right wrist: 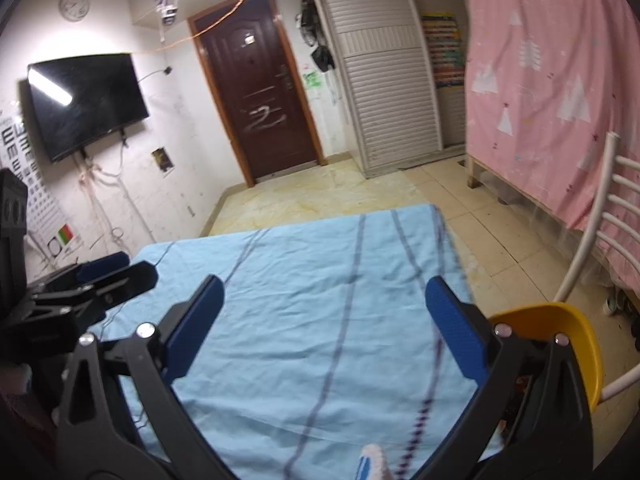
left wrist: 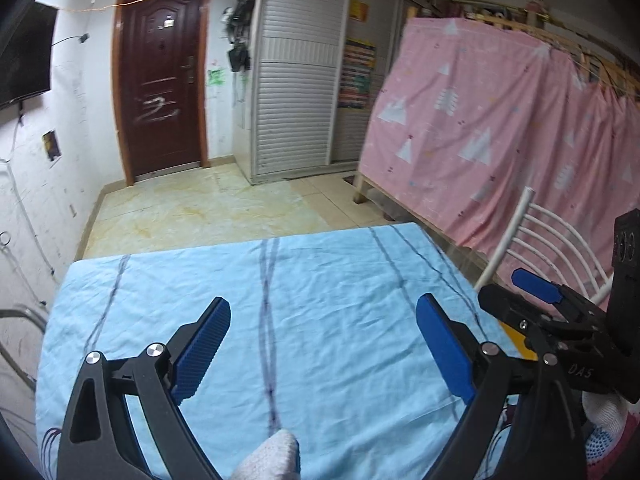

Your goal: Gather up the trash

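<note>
Both grippers, left gripper (left wrist: 324, 346) and right gripper (right wrist: 324, 330), spread wide, empty, over wrinkled light-blue striped cloth (left wrist: 320, 280); I see no trash.

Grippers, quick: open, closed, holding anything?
Left gripper: open, nothing between its fingers.
Right gripper: open, nothing between its fingers.

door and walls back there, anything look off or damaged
Yes. The door has pale scrawled smears across its lower panel, and the wall beside it is scuffed and scribbled, with a green mark by the frame. The tablecloth is only wrinkled; no trash on it.
</note>
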Action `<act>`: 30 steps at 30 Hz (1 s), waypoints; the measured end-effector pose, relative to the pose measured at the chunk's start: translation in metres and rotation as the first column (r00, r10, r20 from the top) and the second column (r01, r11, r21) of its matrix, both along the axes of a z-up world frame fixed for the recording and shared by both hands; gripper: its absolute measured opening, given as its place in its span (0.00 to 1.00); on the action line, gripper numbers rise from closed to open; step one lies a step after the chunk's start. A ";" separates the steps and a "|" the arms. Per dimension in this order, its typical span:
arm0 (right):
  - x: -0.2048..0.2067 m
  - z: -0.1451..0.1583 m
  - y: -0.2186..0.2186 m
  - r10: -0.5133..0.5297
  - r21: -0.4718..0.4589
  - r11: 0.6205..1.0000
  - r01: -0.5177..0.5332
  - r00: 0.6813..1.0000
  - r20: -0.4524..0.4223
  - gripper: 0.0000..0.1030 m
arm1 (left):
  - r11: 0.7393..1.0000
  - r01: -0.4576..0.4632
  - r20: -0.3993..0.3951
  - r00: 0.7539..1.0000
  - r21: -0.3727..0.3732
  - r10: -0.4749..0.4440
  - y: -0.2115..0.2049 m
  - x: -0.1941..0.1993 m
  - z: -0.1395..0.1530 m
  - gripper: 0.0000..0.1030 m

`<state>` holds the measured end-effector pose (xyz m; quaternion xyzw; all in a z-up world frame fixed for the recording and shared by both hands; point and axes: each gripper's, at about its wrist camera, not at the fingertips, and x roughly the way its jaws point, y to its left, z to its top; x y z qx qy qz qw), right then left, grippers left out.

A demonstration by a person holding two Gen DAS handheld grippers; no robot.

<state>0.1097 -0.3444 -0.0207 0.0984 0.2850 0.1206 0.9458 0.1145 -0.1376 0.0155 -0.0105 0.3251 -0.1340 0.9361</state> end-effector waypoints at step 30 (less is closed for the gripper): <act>-0.002 0.013 0.065 0.104 -0.072 0.992 -0.103 0.995 0.001 0.94 | 0.991 -0.125 0.019 0.992 -0.045 0.126 0.072 -0.018 0.005 0.83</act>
